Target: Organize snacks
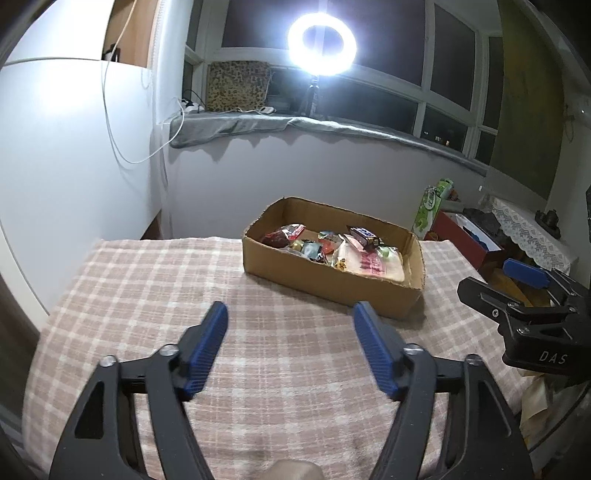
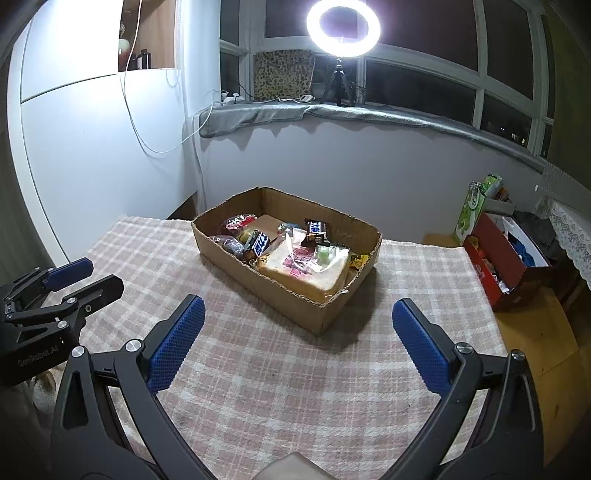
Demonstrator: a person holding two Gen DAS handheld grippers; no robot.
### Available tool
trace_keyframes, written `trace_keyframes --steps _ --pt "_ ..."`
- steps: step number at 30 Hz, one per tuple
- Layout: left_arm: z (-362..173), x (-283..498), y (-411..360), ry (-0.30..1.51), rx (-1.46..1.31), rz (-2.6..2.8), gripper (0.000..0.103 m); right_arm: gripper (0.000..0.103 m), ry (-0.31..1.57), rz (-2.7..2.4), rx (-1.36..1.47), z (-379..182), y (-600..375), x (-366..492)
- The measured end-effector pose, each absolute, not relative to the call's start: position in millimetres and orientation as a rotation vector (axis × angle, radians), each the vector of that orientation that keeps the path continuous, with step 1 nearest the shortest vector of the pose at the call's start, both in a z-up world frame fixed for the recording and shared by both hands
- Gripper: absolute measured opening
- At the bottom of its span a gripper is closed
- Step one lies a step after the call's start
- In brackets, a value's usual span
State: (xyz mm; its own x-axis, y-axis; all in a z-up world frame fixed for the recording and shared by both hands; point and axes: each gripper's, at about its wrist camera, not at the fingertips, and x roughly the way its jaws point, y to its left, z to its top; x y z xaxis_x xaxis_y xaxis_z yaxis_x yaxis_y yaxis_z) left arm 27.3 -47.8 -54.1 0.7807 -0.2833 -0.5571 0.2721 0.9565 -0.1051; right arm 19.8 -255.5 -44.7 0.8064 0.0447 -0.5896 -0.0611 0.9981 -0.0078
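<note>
The surface (image 2: 295, 369), covered by a pink-and-white checked cloth, lies open beneath both my tools; its far edge runs behind the cardboard box (image 2: 295, 295), its right edge drops toward a wooden floor (image 2: 546, 332). Bare cloth separates my fingers from the box's near wall.

My left gripper (image 1: 290, 334): fingers apart, blue pads clear of one another, nothing between them, hovering above the cloth. My right gripper (image 2: 297, 326): fingers spread very wide, nothing between them, touching nothing. Each tool appears at the edge of the other's view, the two well apart.

The snacks (image 2: 258, 240) lie inside the box, at the far middle of the surface: a bagged bread loaf (image 2: 306, 269) against the near right corner, dark candy bars (image 2: 316, 230) and small coloured wrappers behind and to its left.

Beyond the surface: a lit ring light (image 2: 343, 27) on a tripod on the windowsill, a white cupboard with a hanging cable to the left, and a red box (image 2: 498, 266) and green carton (image 2: 471, 210) to the right.
</note>
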Motion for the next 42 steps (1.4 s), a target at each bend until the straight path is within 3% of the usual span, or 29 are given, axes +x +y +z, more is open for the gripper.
trace_keyframes --steps 8,21,42 --pt "-54.7 26.1 -48.1 0.608 -0.015 -0.287 0.073 0.103 0.634 0.057 -0.027 -45.7 -256.1 20.0" --pt "-55.8 26.1 -47.5 0.621 -0.02 -0.253 0.083 0.103 0.646 0.037 -0.042 -50.8 -250.2 18.7" --pt "-57.7 25.8 -50.1 0.632 -0.025 -0.259 0.083 0.103 0.648 0.039 -0.034 -51.0 -250.0 18.7"
